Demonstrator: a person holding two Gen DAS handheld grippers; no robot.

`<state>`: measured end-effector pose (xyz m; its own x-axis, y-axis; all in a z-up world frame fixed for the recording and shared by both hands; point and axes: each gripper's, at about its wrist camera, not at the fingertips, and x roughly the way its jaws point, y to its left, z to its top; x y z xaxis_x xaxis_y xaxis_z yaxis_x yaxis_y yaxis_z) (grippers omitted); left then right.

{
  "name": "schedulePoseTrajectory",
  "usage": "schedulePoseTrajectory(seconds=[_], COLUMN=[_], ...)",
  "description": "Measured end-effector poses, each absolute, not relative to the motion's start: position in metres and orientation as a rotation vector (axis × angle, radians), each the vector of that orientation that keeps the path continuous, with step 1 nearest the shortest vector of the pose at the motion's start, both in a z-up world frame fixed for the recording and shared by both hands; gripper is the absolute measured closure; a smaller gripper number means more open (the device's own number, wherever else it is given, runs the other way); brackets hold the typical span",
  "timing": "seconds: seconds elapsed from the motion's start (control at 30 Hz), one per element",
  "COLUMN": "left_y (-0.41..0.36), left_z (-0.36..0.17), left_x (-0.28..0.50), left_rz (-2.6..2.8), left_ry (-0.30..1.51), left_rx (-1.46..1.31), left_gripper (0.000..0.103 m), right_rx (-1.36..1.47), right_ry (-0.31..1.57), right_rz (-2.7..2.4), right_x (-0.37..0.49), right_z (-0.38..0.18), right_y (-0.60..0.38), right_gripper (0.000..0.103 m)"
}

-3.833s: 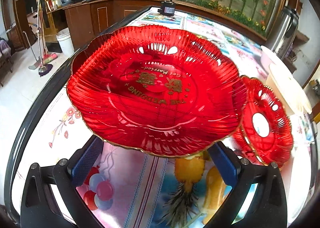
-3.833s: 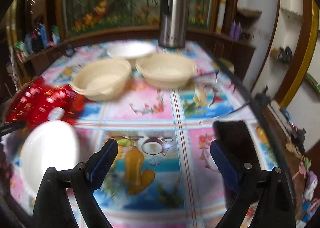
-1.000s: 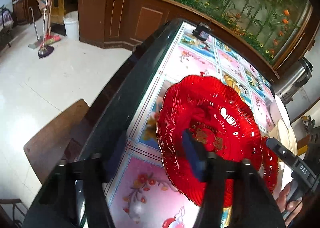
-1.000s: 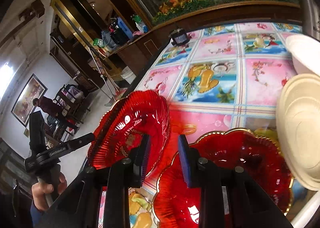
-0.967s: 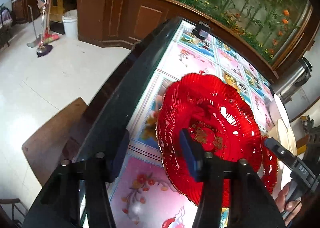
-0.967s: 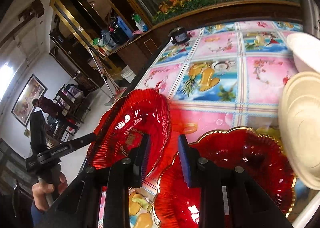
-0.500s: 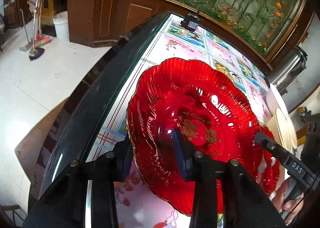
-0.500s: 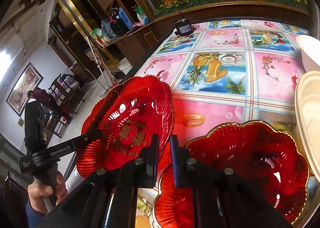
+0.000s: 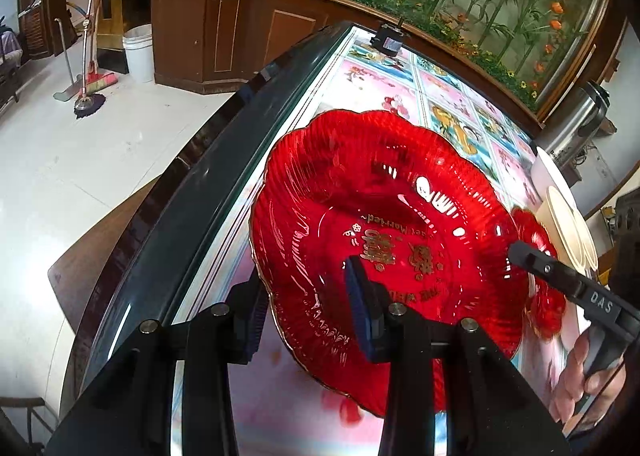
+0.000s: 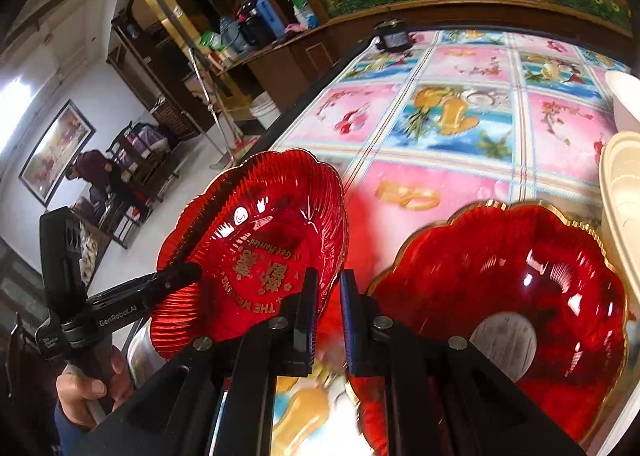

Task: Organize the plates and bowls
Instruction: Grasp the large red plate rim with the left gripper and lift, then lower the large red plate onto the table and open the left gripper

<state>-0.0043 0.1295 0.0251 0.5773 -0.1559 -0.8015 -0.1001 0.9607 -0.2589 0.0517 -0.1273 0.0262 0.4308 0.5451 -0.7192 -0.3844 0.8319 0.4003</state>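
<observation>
A red scalloped plate with gold lettering [image 9: 392, 208] hangs tilted over the table's left edge. My left gripper [image 9: 304, 284] is shut on its near rim, one blue pad above the plate and one below. My right gripper [image 10: 326, 280] is shut on the opposite rim, its jaws almost together. In the left wrist view the right gripper [image 9: 560, 276] reaches in from the right. In the right wrist view the left gripper [image 10: 132, 308] holds the plate [image 10: 260, 240] from the left. A second red plate [image 10: 500, 276] lies on the table beside it.
Cream bowls [image 10: 624, 216] and a white plate [image 10: 624, 96] sit at the right. A steel flask [image 9: 576, 124] stands at the back. The table's dark rim [image 9: 200, 196] runs on the left, with a wooden seat [image 9: 92, 248] below. A small black device [image 10: 394, 36] sits at the far end.
Both pairs of jaws have narrowed onto the red plate's rims. The plate now fills more of the left wrist view, and both hands have shifted across the table.
</observation>
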Motion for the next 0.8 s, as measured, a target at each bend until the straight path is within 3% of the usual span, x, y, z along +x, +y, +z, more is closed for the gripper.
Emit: schedulePoseTrajectory(seconds=[0.57, 0.73, 0.8], left_y=[0.129, 0.131, 0.135], left_z=[0.024, 0.025, 0.026], left_x=[-0.046, -0.049, -0.051], left_rz=[0.019, 0.037, 0.044], left_ry=[0.937, 0.931, 0.934], left_rx=[-0.258, -0.274, -0.286], left_gripper=[0.068, 0.068, 0.062], right_rx=[0.144, 0.126, 0.125], right_ry=[0.986, 0.967, 0.948], right_rz=[0.669, 0.680, 0.687], right_x=[0.011, 0.011, 0.009], right_z=[0.026, 0.030, 0.035], right_y=[-0.121, -0.120, -0.123], right_gripper=[0.093, 0.089, 0.088])
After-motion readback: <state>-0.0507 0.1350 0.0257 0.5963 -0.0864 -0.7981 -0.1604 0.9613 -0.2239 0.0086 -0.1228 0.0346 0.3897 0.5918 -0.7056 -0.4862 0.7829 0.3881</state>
